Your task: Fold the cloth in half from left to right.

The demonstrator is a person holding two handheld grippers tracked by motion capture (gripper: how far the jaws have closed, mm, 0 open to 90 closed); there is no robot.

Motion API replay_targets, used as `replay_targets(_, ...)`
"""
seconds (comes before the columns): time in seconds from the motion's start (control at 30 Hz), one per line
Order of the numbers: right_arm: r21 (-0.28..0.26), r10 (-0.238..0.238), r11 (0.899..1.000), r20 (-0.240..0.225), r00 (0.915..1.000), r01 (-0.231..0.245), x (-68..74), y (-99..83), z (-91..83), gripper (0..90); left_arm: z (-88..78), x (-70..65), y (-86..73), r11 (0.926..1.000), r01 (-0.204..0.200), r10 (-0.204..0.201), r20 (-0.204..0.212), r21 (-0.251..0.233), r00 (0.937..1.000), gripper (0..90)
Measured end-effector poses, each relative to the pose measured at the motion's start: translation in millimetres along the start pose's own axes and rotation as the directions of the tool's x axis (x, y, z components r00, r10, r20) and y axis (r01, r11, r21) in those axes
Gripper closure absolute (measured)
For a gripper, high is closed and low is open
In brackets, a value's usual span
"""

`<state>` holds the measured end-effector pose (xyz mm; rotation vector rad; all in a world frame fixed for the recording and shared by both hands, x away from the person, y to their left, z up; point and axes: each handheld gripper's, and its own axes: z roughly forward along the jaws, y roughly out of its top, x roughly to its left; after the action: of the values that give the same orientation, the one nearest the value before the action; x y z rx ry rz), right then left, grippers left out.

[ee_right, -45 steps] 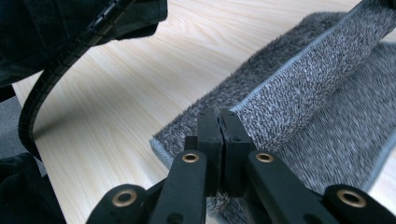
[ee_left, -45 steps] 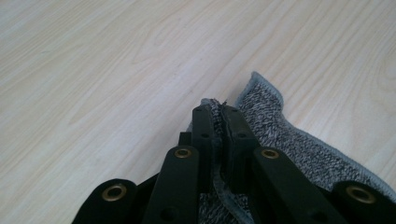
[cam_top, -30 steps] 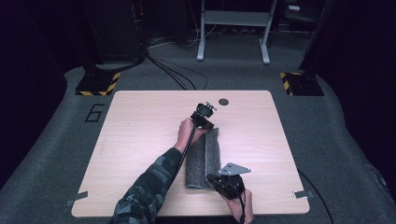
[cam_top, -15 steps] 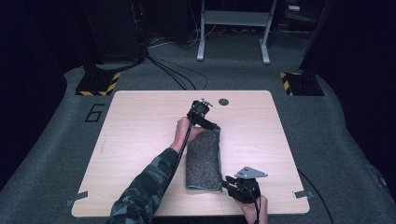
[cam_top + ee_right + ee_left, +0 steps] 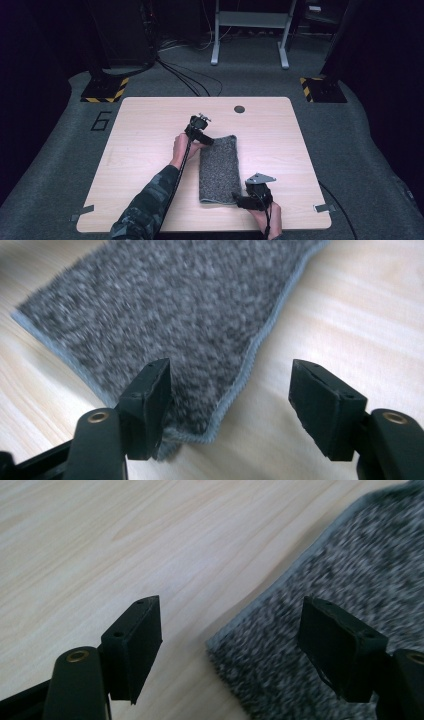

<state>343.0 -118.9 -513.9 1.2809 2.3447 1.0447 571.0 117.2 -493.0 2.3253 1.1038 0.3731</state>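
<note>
While the grey towel (image 5: 218, 169) lies folded in the middle of the table (image 5: 150, 150), I hold my left gripper (image 5: 230, 645) at its far corner and my right gripper (image 5: 230, 405) at its near corner, jaws wide and empty, ready to pinch both.

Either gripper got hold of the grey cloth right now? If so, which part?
Nothing is held. The left gripper is open at a corner of the grey cloth, the right gripper open at its near corner; the cloth lies flat on the table.
</note>
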Motion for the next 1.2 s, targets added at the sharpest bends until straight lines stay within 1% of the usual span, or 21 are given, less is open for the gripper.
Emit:
replay_targets(0.07,0.008,-0.002,1.0,0.017,0.9999,0.001,-0.7,-4.8,0.2,32.6,1.3,1.0,-2.3,0.9998,-0.016,0.016,-0.015,0.013,0.9998,25.3)
replay_targets(0.17,0.01,0.011,1.0,0.027,0.9996,-0.012,1.6,-8.3,-0.9,32.2,3.0,2.5,-6.7,0.9995,-0.023,0.024,-0.037,0.02,0.999,25.2)
replay_targets(0.2,0.008,-0.021,1.0,0.031,0.9993,0.021,1.1,-8.8,-0.7,32.1,3.7,3.5,-9.1,0.9996,-0.019,0.02,-0.034,0.021,0.9992,25.2)
replay_targets(0.23,0.008,-0.014,1.0,0.037,0.9992,0.013,3.0,-9.6,-0.9,31.7,3.8,5.2,-11.3,0.9997,-0.013,0.014,-0.029,0.022,0.9995,24.8)
replay_targets(0.27,0.005,-0.031,1.0,0.036,0.9989,0.031,3.4,-10.7,-1.0,31.5,3.5,6.5,-13.5,0.9999,-0.006,0.006,-0.031,0.013,0.9995,24.5)
replay_targets(0.33,0.006,-0.035,0.999,0.045,0.9984,0.034,7.2,-12.4,-1.8,31.2,2.3,8.8,-16.9,1.0,-0.002,0.002,-0.028,0.005,0.9996,23.9)
replay_targets(0.37,0.006,-0.059,0.998,0.047,0.9971,0.059,9.0,-13.9,-2.2,30.7,1.5,9.6,-18.3,1.0,-0.001,0.001,-0.027,0.005,0.9996,23.5)
replay_targets(0.43,0.01,-0.052,0.999,0.048,0.9975,0.052,11.2,-14.5,-2.6,30.6,0.3,10.0,-20.6,1.0,-0.004,0.004,-0.036,0.0,0.9993,23.3)
replay_targets(0.63,0.016,-0.102,0.995,0.015,0.9946,0.102,26.8,-17.6,-3.4,30.4,-3.5,11.5,-28.4,0.9999,-0.01,0.01,-0.02,-0.007,0.9997,21.7)
replay_targets(0.67,0.017,-0.088,0.996,0.005,0.9961,0.088,32.2,-17.3,-2.9,30.3,-4.1,11.9,-29.8,0.9999,-0.011,0.011,-0.016,-0.009,0.9998,21.4)
replay_targets(0.73,0.022,-0.13,0.991,-0.008,0.9914,0.13,35.3,-17.2,-2.5,30.3,-6.0,11.9,-33.3,0.9999,-0.012,0.012,-0.012,-0.012,0.9999,21.1)
replay_targets(0.77,0.032,-0.119,0.992,-0.017,0.9928,0.119,38.2,-16.9,-2.9,30.0,-7.3,11.6,-35.1,0.9998,-0.016,0.016,-0.011,-0.012,0.9998,21.0)
replay_targets(0.8,0.034,-0.133,0.99,-0.023,0.9909,0.134,38.4,-16.4,-2.7,29.3,-8.8,11.6,-36.9,0.9998,-0.018,0.018,-0.01,-0.01,0.9998,21.0)
replay_targets(0.83,0.038,-0.14,0.989,-0.038,0.9894,0.142,38.0,-16.0,-2.9,28.2,-10.0,11.6,-39.0,0.9998,-0.019,0.019,-0.009,-0.011,0.9998,20.9)
replay_targets(0.9,0.033,-0.119,0.992,-0.082,0.9895,0.122,35.7,-15.0,-3.0,25.8,-12.5,12.6,-43.5,0.9998,-0.014,0.014,-0.002,-0.017,0.9999,20.5)
replay_targets(0.93,0.023,-0.085,0.996,-0.115,0.9898,0.088,28.4,-11.9,-4.5,22.1,-14.0,13.3,-45.8,0.9997,-0.008,0.008,-0.004,-0.023,1.0,18.9)
replay_targets(1.0,0.012,-0.086,0.996,-0.121,0.989,0.088,24.9,-9.6,-5.0,21.4,-17.1,17.6,-49.3,0.9989,0.022,-0.021,0.025,-0.041,0.9995,17.9)
replay_targets(1.03,-0.002,-0.078,0.997,-0.124,0.9892,0.078,20.4,-5.9,-5.9,21.1,-19.7,20.4,-51.3,0.9969,0.05,-0.048,0.042,-0.06,0.998,17.3)
replay_targets(1.07,-0.015,-0.06,0.998,-0.129,0.9898,0.059,14.3,0.3,-6.3,20.2,-21.8,22.3,-52.1,0.9954,0.064,-0.06,0.055,-0.072,0.9967,17.1)
replay_targets(1.13,-0.027,-0.056,0.998,-0.131,0.9898,0.053,2.8,12.6,-3.8,18.7,-26.6,25.3,-53.1,0.9924,0.088,-0.082,0.074,-0.086,0.9939,16.4)
replay_targets(1.2,-0.04,-0.053,0.998,-0.122,0.9912,0.048,-7.2,26.9,-0.1,17.5,-30.9,27.1,-53.8,0.9911,0.09,-0.083,0.075,-0.097,0.9937,15.7)
